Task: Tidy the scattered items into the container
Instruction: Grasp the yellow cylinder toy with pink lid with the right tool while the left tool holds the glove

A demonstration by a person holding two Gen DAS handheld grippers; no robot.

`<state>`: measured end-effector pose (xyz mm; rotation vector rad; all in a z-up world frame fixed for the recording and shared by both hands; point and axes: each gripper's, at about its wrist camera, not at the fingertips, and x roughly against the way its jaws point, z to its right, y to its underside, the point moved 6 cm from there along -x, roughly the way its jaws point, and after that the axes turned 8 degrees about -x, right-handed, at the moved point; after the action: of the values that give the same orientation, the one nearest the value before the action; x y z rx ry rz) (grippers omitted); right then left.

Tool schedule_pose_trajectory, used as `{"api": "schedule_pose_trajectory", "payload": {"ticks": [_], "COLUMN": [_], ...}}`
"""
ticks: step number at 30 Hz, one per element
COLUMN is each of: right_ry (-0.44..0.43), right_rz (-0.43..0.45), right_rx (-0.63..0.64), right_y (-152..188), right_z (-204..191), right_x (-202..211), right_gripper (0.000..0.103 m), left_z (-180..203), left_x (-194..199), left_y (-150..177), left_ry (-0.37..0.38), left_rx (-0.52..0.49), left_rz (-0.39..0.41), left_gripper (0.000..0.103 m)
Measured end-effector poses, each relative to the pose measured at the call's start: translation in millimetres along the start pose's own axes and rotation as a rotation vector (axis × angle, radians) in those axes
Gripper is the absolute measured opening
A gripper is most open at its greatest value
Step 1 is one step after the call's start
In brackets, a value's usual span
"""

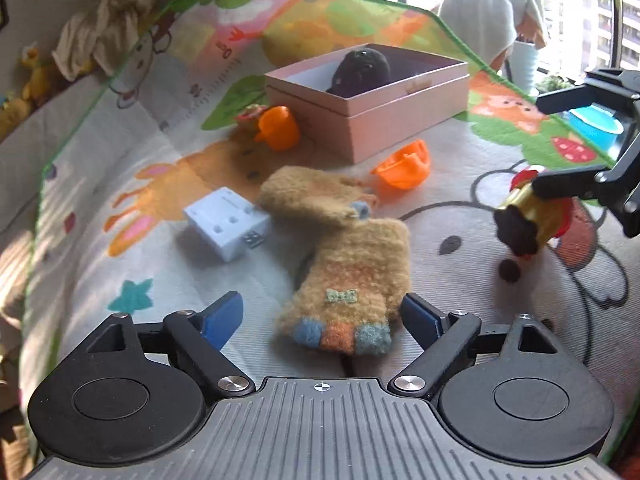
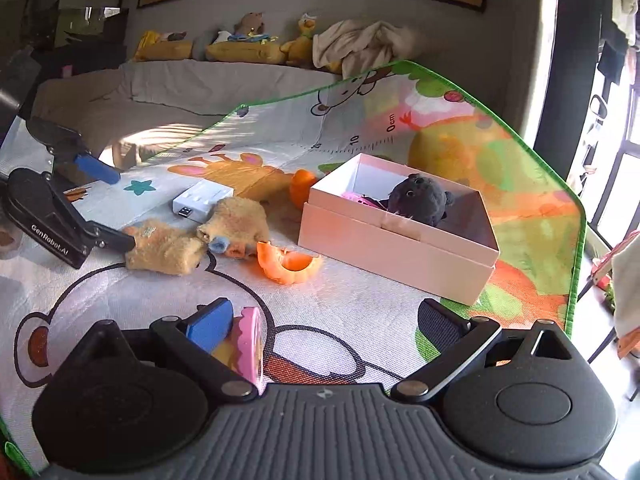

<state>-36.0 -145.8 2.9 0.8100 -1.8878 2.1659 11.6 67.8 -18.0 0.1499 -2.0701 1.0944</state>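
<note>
A pink box (image 1: 400, 120) sits on the play mat with a dark plush toy (image 1: 362, 68) inside; it also shows in the right wrist view (image 2: 400, 252). My left gripper (image 1: 320, 316) is open, its jaws on either side of a fuzzy tan glove (image 1: 352, 276). A second tan glove (image 1: 308, 196) lies just beyond. My right gripper (image 2: 320, 320) is open; a pink and gold toy (image 2: 250, 344) lies against its left finger. In the left wrist view this gold toy (image 1: 528, 220) lies under the right gripper's fingers.
Two orange shell pieces (image 1: 280, 128) (image 1: 404, 168) lie near the box. A white block (image 1: 226, 222) lies left of the gloves. The colourful mat (image 1: 120, 200) covers a bed; plush toys (image 2: 248, 48) and cloth (image 2: 360, 44) line the wall.
</note>
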Motion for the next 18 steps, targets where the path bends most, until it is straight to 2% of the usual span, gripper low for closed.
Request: {"api": "schedule_pose_trajectory", "payload": {"ticks": [4, 7, 9, 11, 13, 15, 17, 18], "right_ry": [-0.019, -0.112, -0.159, -0.158, -0.150, -0.146, -0.137, -0.137], "right_rz": [0.025, 0.002, -0.022, -0.047, -0.078, -0.106, -0.129, -0.135], "right_rx": [-0.029, -0.070, -0.046, 0.001, 0.024, 0.031, 0.022, 0.011], "right_y": [-3, -4, 2, 11, 19, 26, 31, 32], "right_z": [-5, -20, -33, -43, -48, -49, -48, -47], "right_x": [8, 14, 14, 11, 5, -1, -6, -7], "right_gripper": [0.099, 0.099, 0.099, 0.099, 0.096, 0.085, 0.066, 0.063], "left_z": [-32, -57, -68, -71, -63, -49, -33, -26], "left_x": [3, 5, 8, 12, 12, 10, 8, 5], "left_y": [3, 4, 4, 3, 2, -1, -3, -3], "left_ry": [-0.202, -0.286, -0.260, -0.174, -0.070, -0.015, 0.000, -0.001], "left_rx": [-0.008, 0.080, 0.187, 0.299, 0.364, 0.358, 0.314, 0.294], "left_rz": [-0.004, 0.004, 0.028, 0.059, 0.066, 0.064, 0.060, 0.052], "left_gripper": [0.095, 0.096, 0.097, 0.098, 0.100, 0.100, 0.100, 0.100]}}
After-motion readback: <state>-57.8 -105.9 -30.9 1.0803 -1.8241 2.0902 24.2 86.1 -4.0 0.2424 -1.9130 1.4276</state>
